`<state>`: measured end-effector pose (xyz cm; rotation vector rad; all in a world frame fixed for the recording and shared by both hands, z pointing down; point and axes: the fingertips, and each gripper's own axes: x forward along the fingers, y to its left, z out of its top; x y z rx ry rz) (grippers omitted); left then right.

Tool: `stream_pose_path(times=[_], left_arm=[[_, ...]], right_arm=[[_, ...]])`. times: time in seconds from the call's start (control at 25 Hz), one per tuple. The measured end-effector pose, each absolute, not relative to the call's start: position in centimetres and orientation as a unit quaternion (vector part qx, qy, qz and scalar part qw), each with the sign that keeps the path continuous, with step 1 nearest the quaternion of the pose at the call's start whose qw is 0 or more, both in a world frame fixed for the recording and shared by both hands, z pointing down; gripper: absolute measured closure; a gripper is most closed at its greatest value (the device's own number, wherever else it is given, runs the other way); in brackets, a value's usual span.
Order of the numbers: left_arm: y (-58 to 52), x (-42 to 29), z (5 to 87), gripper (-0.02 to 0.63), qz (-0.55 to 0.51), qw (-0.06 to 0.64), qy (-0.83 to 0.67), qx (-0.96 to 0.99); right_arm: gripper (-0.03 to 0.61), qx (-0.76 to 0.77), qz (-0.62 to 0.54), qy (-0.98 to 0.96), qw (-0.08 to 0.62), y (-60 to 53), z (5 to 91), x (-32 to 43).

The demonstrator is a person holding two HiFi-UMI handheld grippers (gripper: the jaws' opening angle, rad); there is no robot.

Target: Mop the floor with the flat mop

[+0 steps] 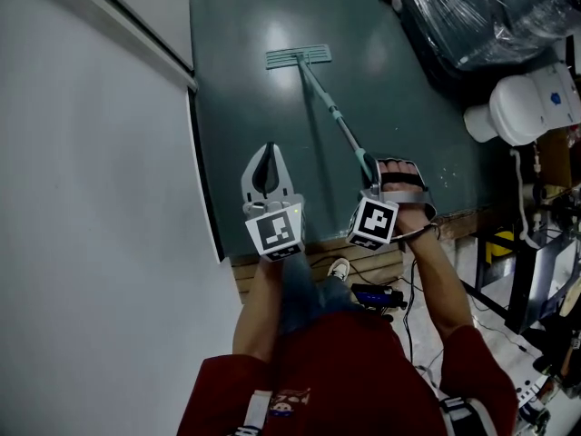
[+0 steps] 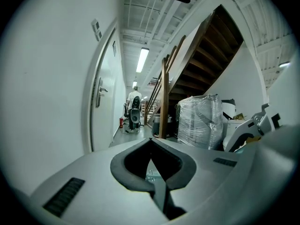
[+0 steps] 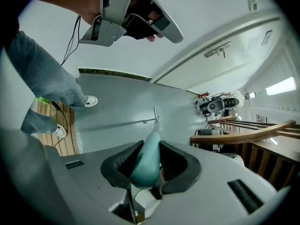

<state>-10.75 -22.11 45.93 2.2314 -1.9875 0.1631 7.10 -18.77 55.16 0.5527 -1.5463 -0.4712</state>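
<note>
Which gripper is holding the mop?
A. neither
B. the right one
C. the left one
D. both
B: the right gripper has its jaws clamped on the teal mop handle, while the left gripper is shut on nothing, apart from the mop.

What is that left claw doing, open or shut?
Shut and empty: the left gripper has its two tips touching, with nothing held between the jaws.

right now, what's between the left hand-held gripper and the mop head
Nothing: in the head view only bare green floor lies between the left hand-held gripper and the mop head.
</note>
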Motion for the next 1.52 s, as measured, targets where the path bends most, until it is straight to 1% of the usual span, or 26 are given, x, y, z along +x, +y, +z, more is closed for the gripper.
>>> stream_pose_path(times=[0.16, 0.4, 0.68, 0.92, 1.52], left_arm=[[-24.7, -12.6, 46.8, 0.598, 0.056, 0.076, -0.662, 0.743], [-27.3, -14.4, 49.0, 0.598, 0.039, 0.089, -0.656, 0.749], [-30.3, -17.5, 50.0, 0.598, 0.039, 0.08, -0.662, 0.744], [-31.1, -19.0, 50.6, 0.598, 0.033, 0.086, -0.661, 0.745], [-30.2, -19.4, 50.6, 0.598, 0.033, 0.091, -0.664, 0.742]], right_arm=[[0.462, 0.241, -0.209, -0.674, 0.666, -21.7, 56.2, 5.6], [0.46, 0.241, -0.213, -0.683, 0.656, -25.4, 57.4, 2.4], [0.46, 0.24, -0.221, -0.679, 0.658, -29.0, 58.6, -0.5], [0.46, 0.241, -0.215, -0.662, 0.676, -30.1, 60.3, -1.1], [0.459, 0.237, -0.217, -0.665, 0.674, -30.1, 59.6, -1.8]])
